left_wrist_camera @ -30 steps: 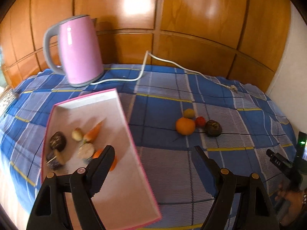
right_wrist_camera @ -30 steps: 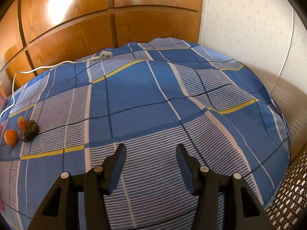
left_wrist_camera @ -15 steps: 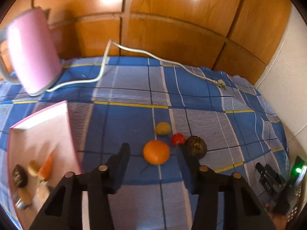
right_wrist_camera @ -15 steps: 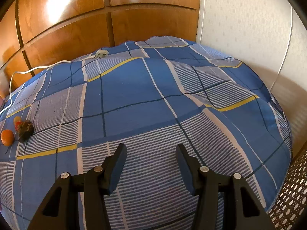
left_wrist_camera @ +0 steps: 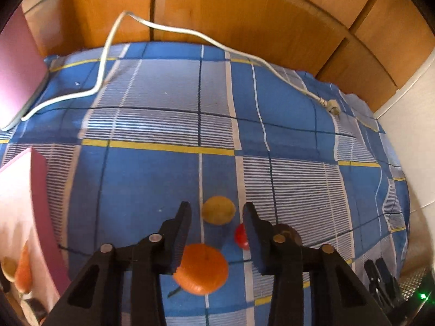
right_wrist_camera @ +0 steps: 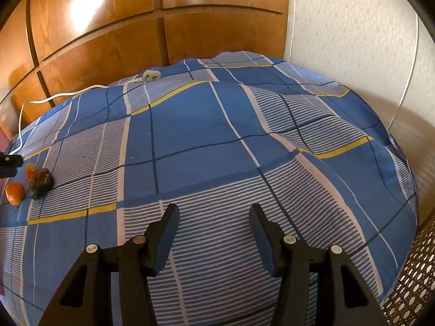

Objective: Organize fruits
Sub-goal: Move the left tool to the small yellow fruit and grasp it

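Since a second ago we've swung our left gripper (left_wrist_camera: 216, 212) away from the pink tray (left_wrist_camera: 40, 206) and over to the little pile of fruit, and its jaws have just been closing in. They're narrow now but not gripping anything: the orange (left_wrist_camera: 202, 269) sits right under the gap, near the left finger, with nothing pinched that we can see. Just beyond the tips is a yellowish fruit (left_wrist_camera: 218, 209), a small red one (left_wrist_camera: 240, 235) peeks out beside the right finger, and a dark lumpy one (left_wrist_camera: 288, 232) is mostly hidden behind it. The tray sits at the left edge with a carrot (left_wrist_camera: 23, 270) in it. All of it's on the blue checked cloth (left_wrist_camera: 163, 108).

Our right gripper (right_wrist_camera: 214, 213) hangs part open over bare cloth, holding nothing, well off to the right of the fruit.
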The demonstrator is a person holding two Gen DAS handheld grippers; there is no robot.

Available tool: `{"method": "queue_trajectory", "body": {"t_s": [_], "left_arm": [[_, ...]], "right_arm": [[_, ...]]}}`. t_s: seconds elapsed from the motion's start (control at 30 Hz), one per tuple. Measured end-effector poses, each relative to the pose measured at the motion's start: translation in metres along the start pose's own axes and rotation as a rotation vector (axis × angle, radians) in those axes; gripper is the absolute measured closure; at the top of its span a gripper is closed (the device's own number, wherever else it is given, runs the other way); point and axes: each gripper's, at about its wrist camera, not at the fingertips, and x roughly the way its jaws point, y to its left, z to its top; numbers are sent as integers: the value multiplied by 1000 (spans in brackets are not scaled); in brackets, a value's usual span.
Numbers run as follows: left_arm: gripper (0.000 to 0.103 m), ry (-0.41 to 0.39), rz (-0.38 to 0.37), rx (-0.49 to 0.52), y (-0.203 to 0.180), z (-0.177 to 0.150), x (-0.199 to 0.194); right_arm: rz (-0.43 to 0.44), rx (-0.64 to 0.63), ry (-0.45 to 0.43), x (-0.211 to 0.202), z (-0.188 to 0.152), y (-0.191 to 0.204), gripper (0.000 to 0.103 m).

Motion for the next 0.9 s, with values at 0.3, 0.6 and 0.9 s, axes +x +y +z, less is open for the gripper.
{"method": "queue_trajectory", "body": {"t_s": [0.3,0.6,0.9], "left_arm": [[76,-43,-9,-2,3,-4,2],[76,-191,-16,-34,11,-18,-52],[76,-344,47,-87,54,-57,-119]], "right_arm": [[6,-13,-1,0,-1,3,45],[-11,-36,-7,1,-2,7,45],[-28,-81,-29,-1,-3,15,45]]}}
